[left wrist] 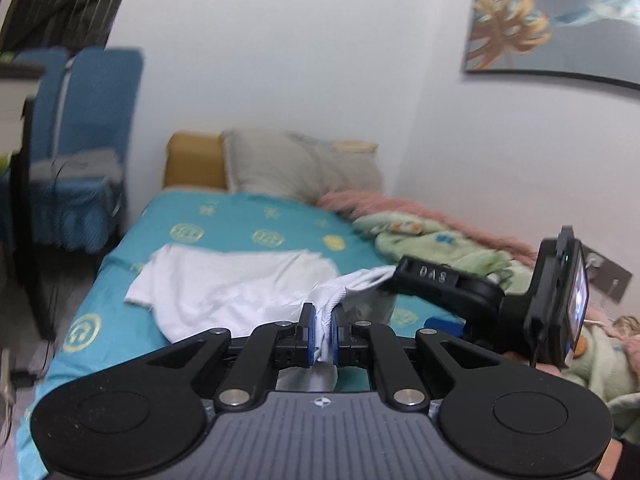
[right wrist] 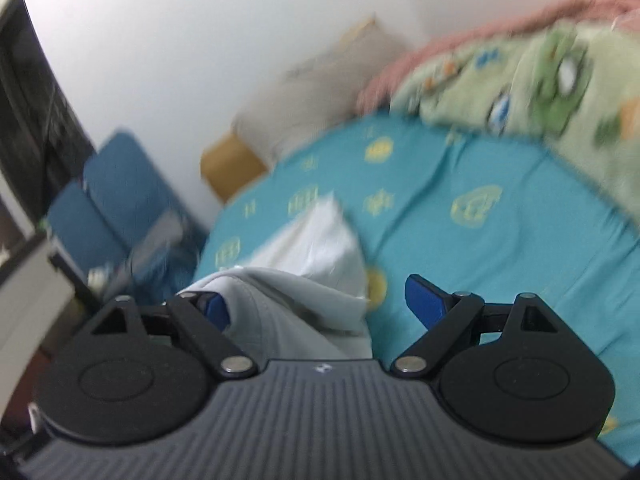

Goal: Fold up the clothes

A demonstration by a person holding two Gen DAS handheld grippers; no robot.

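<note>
A white T-shirt (left wrist: 224, 284) lies partly spread on the teal bed sheet (left wrist: 248, 216). My left gripper (left wrist: 323, 330) is shut on a bunched edge of the shirt, near its ribbed hem, and holds it lifted. My right gripper (left wrist: 404, 276) shows at the right of the left wrist view, touching the same raised fold. In the right wrist view the right gripper (right wrist: 316, 300) stands wide open, with the shirt (right wrist: 304, 276) lying between its blue pads (right wrist: 424, 300) but not clamped. The view is blurred.
A green patterned blanket (left wrist: 448, 248) and a pink blanket (left wrist: 376, 200) lie bunched along the wall side. A grey pillow (left wrist: 288, 164) sits at the bed head. Blue-covered chairs (left wrist: 88, 128) stand left of the bed. The teal sheet (right wrist: 480, 216) stretches right of the shirt.
</note>
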